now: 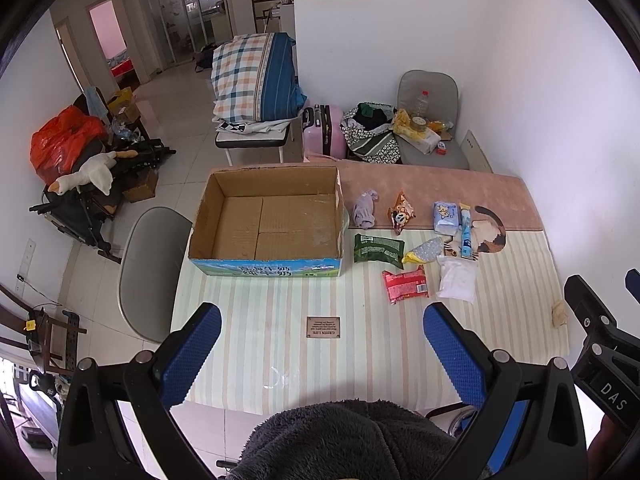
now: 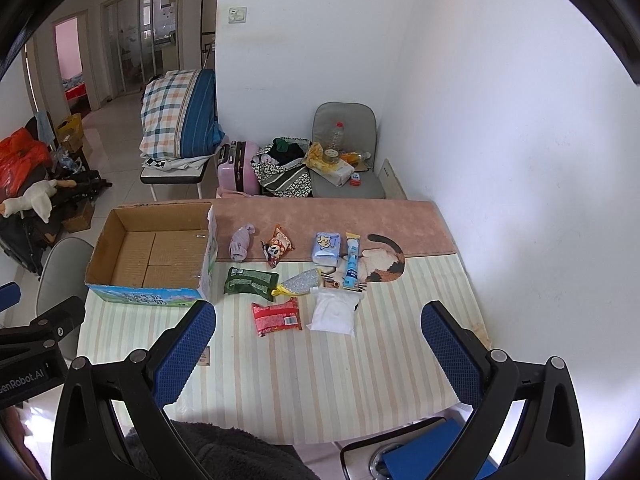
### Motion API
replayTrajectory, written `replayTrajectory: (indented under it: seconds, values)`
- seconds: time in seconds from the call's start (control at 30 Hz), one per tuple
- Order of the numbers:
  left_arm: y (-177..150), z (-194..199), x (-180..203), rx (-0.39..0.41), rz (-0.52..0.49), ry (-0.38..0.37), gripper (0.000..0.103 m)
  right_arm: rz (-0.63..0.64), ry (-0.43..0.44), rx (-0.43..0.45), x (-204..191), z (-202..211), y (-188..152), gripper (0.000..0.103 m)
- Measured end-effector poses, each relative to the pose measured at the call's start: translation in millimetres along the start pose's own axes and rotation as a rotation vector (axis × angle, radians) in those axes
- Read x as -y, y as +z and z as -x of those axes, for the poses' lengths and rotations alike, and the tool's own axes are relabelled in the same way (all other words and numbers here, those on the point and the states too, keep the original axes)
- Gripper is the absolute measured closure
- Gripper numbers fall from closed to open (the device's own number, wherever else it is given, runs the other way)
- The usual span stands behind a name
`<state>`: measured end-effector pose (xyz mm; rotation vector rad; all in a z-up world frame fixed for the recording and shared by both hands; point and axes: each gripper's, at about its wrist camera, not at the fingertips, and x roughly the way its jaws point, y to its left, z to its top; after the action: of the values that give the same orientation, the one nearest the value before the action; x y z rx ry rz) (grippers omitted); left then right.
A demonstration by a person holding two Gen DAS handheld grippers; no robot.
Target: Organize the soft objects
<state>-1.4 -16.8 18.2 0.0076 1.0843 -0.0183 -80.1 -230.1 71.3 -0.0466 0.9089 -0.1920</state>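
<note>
Centre-left of both views: open brown cardboard box (image 1: pixel 266 220) empty. Soft packets untouched at its right: red pouch (image 1: pixel 405 287), white bag (image 1: pixel 457 279), green pack (image 1: pixel 377 249). Left gripper (image 1: pixel 322 354) and right gripper (image 2: pixel 318 350) hover wide, holding nothing. Judged: nothing sorted yet.

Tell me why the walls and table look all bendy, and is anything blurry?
In both wrist views the fisheye lens bows straight lines, so the table edge curves and the corners go black. The left view shows a soft purple tint on the wall at right. The snack packets and cardboard box look sharp in both; daylight is even, shadows faint.
</note>
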Motion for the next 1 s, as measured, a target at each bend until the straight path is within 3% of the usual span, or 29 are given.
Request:
replayTrajectory:
  seconds: [1.0]
  values:
    - [1.6,-0.9,-2.7,0.002,0.000,0.000,0.000,0.003,0.001,0.002,-5.3,-6.0,6.6,0.000]
